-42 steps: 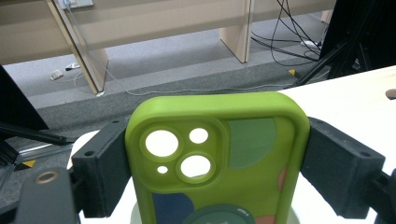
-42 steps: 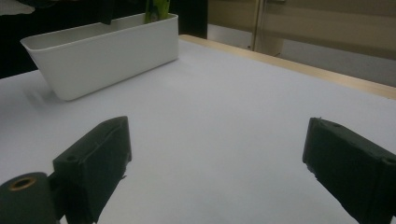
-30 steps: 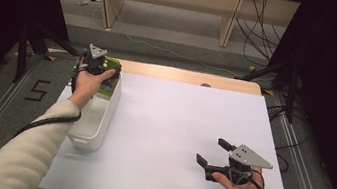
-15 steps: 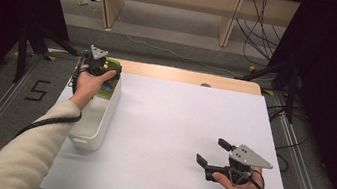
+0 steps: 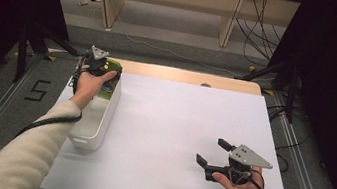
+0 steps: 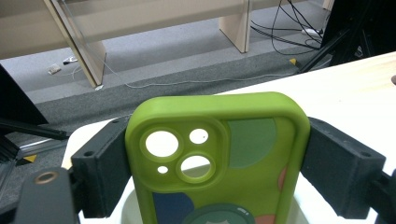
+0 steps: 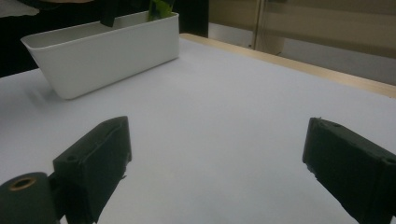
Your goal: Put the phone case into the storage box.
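phone case [image 6: 219,158] clamped in left gripper [image 5: 97,66] fingers | right gripper [image 5: 212,153] fingers apart | white table [image 5: 177,126]

The high view looks forward and down over the whole white table [image 5: 177,126] from the person's side. The left gripper view sits very close behind a green phone case [image 6: 219,163], facing the floor beyond the table. The right gripper view looks low across the table toward the white bin [image 7: 102,51], which the high view shares [image 5: 97,119].
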Demonstrator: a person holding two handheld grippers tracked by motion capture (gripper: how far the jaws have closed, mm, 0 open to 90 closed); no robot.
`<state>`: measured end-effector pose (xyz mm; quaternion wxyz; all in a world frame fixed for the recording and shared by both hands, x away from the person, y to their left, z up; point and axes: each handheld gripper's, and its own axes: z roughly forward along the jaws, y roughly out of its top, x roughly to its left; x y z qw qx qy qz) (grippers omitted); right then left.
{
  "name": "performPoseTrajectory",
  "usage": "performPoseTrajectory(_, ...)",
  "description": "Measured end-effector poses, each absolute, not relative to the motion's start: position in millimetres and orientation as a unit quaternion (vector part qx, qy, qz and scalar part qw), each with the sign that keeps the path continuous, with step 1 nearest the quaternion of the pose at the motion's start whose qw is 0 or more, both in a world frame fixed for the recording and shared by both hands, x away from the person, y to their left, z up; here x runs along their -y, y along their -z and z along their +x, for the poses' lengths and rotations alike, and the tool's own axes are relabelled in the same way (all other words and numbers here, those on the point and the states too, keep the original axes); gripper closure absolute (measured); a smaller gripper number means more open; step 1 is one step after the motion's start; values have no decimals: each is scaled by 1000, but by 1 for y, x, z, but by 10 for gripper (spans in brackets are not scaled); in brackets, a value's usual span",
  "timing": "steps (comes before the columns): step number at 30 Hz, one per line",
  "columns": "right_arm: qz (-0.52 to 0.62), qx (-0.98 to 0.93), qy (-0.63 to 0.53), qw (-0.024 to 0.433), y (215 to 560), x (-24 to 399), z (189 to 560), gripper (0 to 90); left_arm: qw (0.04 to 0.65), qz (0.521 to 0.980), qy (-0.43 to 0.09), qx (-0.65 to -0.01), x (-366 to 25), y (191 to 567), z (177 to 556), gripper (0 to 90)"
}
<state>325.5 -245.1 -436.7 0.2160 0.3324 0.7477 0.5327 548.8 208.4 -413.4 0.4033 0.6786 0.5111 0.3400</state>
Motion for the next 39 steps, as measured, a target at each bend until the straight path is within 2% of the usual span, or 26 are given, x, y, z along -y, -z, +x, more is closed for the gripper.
performPoseTrajectory(39, 332, -750, -531, 214, 437, 245, 326, 91, 393, 686, -339, -510, -208, 415, 553, 135)
